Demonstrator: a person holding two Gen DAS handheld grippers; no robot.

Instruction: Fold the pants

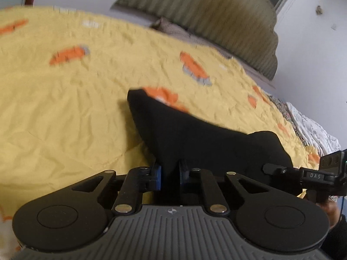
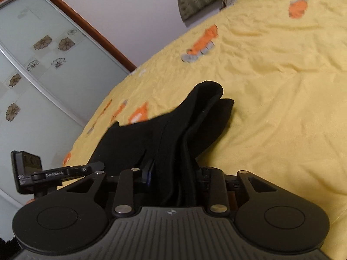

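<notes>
1. The left gripper [image 1: 170, 172] is clamped on an edge of the black pants [image 1: 195, 134]; in the left wrist view its blue-padded fingers [image 1: 157, 176] sit close together with a fold of the dark cloth pinched between them.
2. From that grip the pants run up and away toward 11 o'clock, ending in a rounded corner that lies on the yellow bedspread [image 1: 76, 108] — the spread is wrinkled and printed with orange shapes.
3. At 3 o'clock in the same view the other tool shows side-on, its thin black finger reaching into the cloth's right-hand edge.
4. The right gripper [image 2: 173, 173] is likewise closed on the pants [image 2: 173, 125]: a thick bundle of several layers fills the gap between its fingers (the right-hand finger is mostly hidden by the fabric).
5. In the right wrist view the bundle rises toward 12 o'clock and ends in two rounded lobes resting on the bedspread [image 2: 282, 86].
6. At 9 o'clock in that view the left tool appears, its finger touching the near-left part of the cloth.
7. Behind the bed stand a ribbed olive headboard [image 1: 206, 21] and — at 10 o'clock in the right wrist view — a frosted sliding door with flower motifs [image 2: 32, 65].
</notes>
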